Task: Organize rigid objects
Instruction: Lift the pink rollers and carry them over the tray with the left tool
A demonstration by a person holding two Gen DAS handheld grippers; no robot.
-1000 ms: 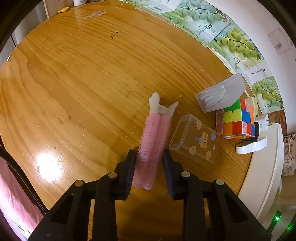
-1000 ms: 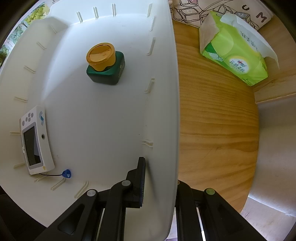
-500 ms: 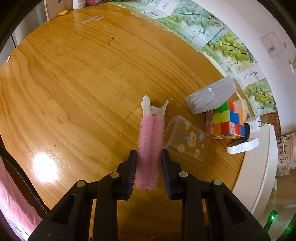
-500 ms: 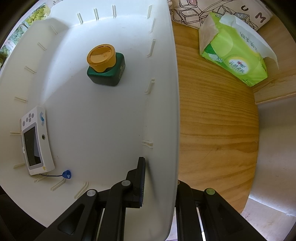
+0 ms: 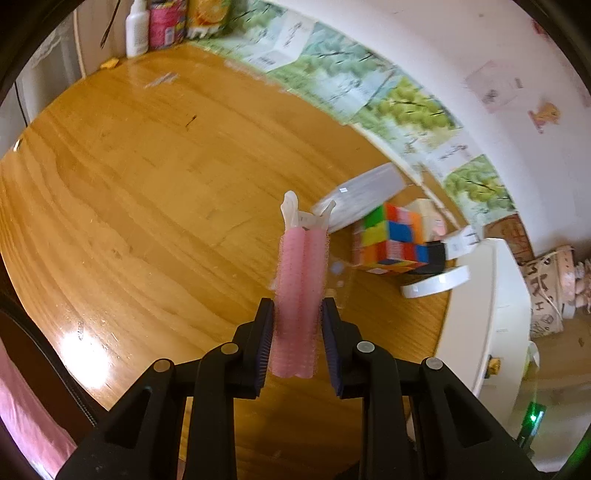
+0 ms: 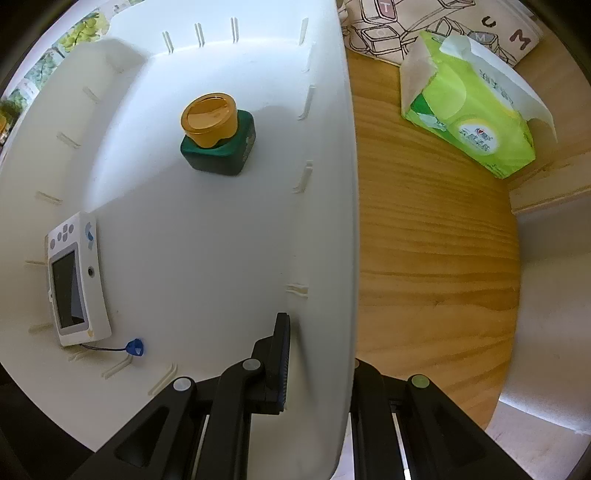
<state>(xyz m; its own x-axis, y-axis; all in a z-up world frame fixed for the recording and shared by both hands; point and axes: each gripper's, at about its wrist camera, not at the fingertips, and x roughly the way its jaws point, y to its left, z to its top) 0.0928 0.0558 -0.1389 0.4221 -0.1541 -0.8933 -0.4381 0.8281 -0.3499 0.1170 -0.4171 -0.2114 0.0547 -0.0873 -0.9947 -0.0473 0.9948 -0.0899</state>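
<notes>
Pink, bristly hair rollers, a pair joined at a whitish clip end, are pinched between the ribbed pads of the left gripper; the jaws are pressed against both sides of the rollers, which are carried clear above the wooden table. The rollers stick out forward past the fingertips, the clip end farthest from the camera.

Beyond the rollers and to their right, a Rubik's cube is seen on the table. A translucent lidded box lies just behind the cube, touching or nearly touching it; which cannot be told through the blur. A white stand with a black piece sits just right of the cube, and the rim of a white bin is seen further right of it. Bottles stand far from the cube at the table's back edge.

In the right wrist view, the right gripper is clamped on the wall of the white bin, one finger inside, the other hidden outside the rim. Inside the bin, a green jar with a gold lid stands upright well away from the gripper, and a small white handheld device with a screen lies flat to the jar's lower left, a blue tag on a cord beside it. Outside the bin, a green tissue pack lies on the table.
</notes>
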